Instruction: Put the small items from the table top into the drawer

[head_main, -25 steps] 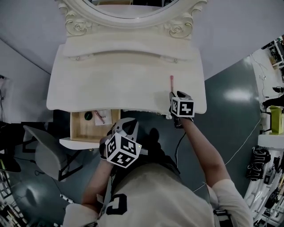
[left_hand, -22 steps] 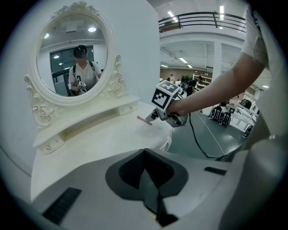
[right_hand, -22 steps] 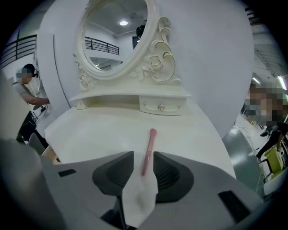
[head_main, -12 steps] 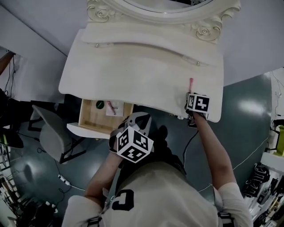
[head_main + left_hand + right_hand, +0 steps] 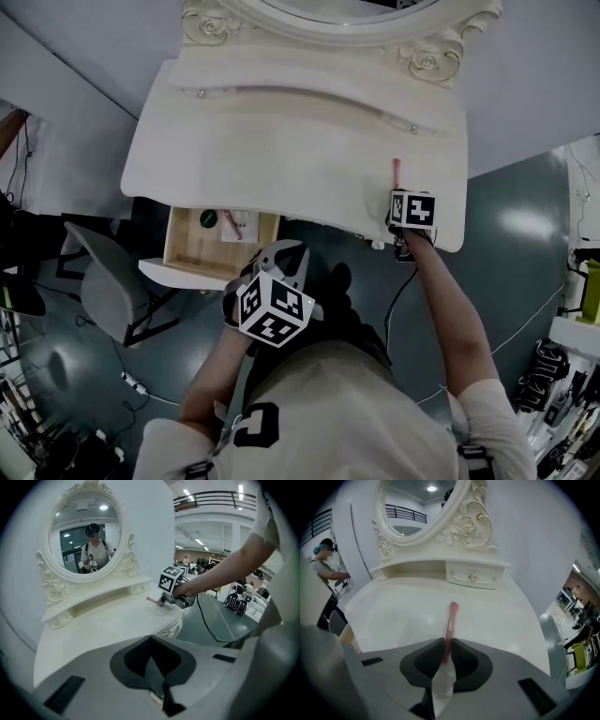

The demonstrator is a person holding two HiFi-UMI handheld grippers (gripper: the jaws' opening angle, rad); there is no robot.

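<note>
On the white table top (image 5: 281, 141), near its right edge, the pink stick (image 5: 451, 618) has just been closed on by the right gripper (image 5: 446, 641). The left gripper (image 5: 151, 641) is shut, empty. A lift towards the open drawer (image 5: 192, 255) looks due.

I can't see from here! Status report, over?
Left claw shut, empty. Right claw just closed on pink stick. Drawer open. Nothing blocking.

An oval mirror (image 5: 328, 28) stands beyond the right gripper (image 5: 395, 195); a grey chair (image 5: 98, 291) sits left of the left gripper (image 5: 285, 251).
</note>
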